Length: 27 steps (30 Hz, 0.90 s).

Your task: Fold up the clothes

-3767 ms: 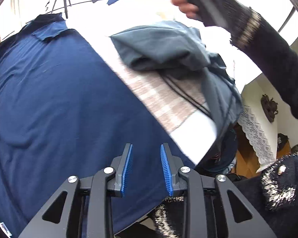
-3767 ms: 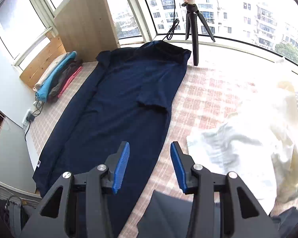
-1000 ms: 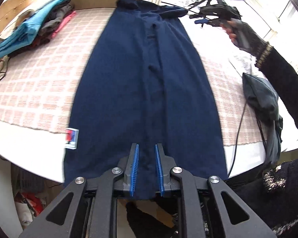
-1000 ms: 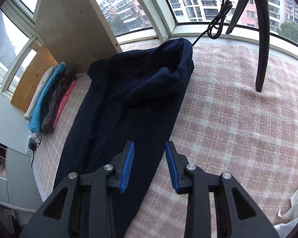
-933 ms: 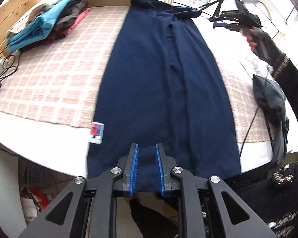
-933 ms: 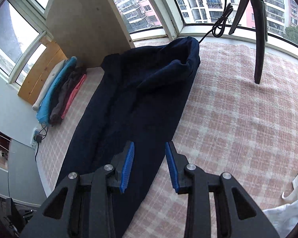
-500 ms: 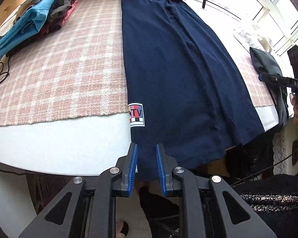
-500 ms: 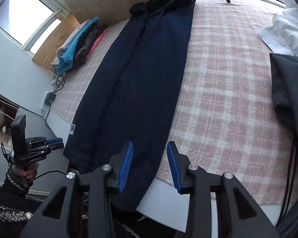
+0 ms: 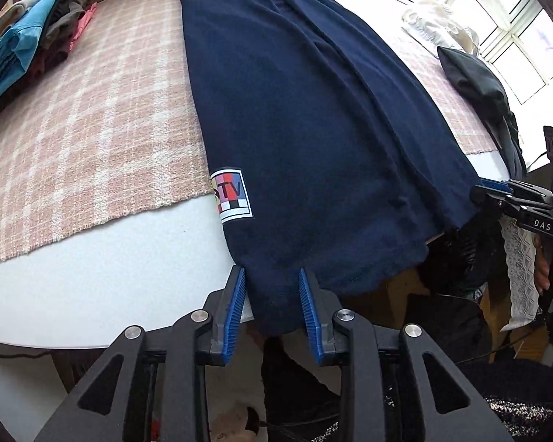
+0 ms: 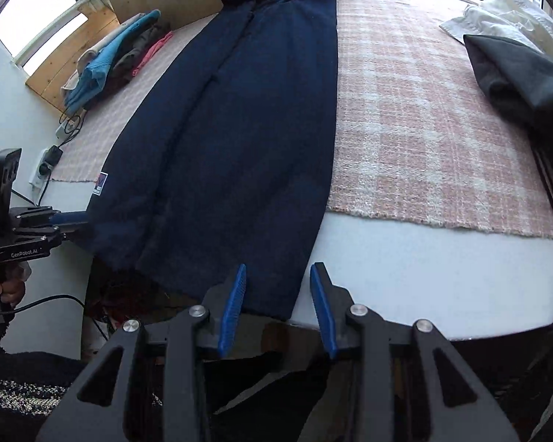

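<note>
A long navy garment (image 9: 306, 110) lies stretched lengthwise on the pink plaid cloth (image 9: 92, 129), its hem hanging over the near edge of the white table (image 9: 92, 269). A colourful label (image 9: 232, 195) is sewn near its left hem. My left gripper (image 9: 271, 280) straddles the left hem corner; its jaws are opening and the pads stand off the fabric. My right gripper (image 10: 276, 276) is open around the right hem corner of the garment (image 10: 239, 129). Each gripper shows in the other's view: the right gripper (image 9: 497, 189) and the left gripper (image 10: 70, 217).
A stack of folded clothes (image 9: 29, 37) sits at the far left. A dark grey garment (image 10: 516, 70) and a white one (image 10: 505, 11) lie at the right, with a black cable by the table edge. A power strip (image 10: 48, 162) with cords lies at the left.
My right gripper swept from the far collar end to the near hem. My left gripper dropped closer over the left hem corner, rolled, and its jaws widened.
</note>
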### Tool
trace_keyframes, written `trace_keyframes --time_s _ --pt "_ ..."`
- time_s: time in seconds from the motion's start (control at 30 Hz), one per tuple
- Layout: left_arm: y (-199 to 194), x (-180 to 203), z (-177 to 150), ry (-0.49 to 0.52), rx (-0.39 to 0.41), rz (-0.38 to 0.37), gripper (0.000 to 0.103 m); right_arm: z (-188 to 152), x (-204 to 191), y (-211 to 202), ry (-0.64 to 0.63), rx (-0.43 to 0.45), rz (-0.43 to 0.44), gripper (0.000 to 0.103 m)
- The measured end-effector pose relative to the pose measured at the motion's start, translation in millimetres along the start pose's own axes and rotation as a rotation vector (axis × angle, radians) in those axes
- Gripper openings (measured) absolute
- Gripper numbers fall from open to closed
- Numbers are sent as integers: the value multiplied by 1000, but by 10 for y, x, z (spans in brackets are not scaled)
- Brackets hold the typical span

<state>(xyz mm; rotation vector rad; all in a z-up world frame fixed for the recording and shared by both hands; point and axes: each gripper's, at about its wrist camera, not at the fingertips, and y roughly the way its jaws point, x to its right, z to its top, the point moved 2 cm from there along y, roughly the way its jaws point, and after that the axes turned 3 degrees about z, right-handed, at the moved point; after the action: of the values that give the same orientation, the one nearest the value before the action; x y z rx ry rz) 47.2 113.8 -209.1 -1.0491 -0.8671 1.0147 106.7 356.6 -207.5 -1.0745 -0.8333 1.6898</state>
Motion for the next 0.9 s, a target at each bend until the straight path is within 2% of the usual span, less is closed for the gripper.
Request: trace_keyframes --time_s 0.03,0.1,0.17,0.23,0.37,0.43,0.5,0.63,0.73,0.8,0.9 --pt "-40 6 9 4 16 36 28 -16 -34 -15 -21 -6 -21 36" --pt "-180 79 46 30 54 38 26 -72 -44 -123 -37 10 -27 36" --pt "-252 301 120 83 68 -26 27 -151 -3 -300 -27 50 -1 36" --pt "-319 535 196 138 79 -96 29 -176 31 -383 -31 76 -29 36" --pt "-201 1114 356 259 67 -189 30 -183 -58 -259 -86 53 -61 36" --pt "-105 1301 450 285 53 -215 30 -197 -112 -181 -126 48 -86 36" --pt "-42 1440 484 313 55 -207 30 -229 -103 -154 -140 47 -116 36" --pt "121 1545 455 404 68 -76 28 -241 -86 -135 -129 57 -104 36" --pt "195 1397 342 447 34 -2 28 -299 -49 -153 -140 29 -139 34" --pt "175 1335 338 419 40 -22 29 -313 19 -224 -123 23 -151 34" --pt "106 1270 365 378 41 -60 28 -264 70 -374 -85 53 -121 34"
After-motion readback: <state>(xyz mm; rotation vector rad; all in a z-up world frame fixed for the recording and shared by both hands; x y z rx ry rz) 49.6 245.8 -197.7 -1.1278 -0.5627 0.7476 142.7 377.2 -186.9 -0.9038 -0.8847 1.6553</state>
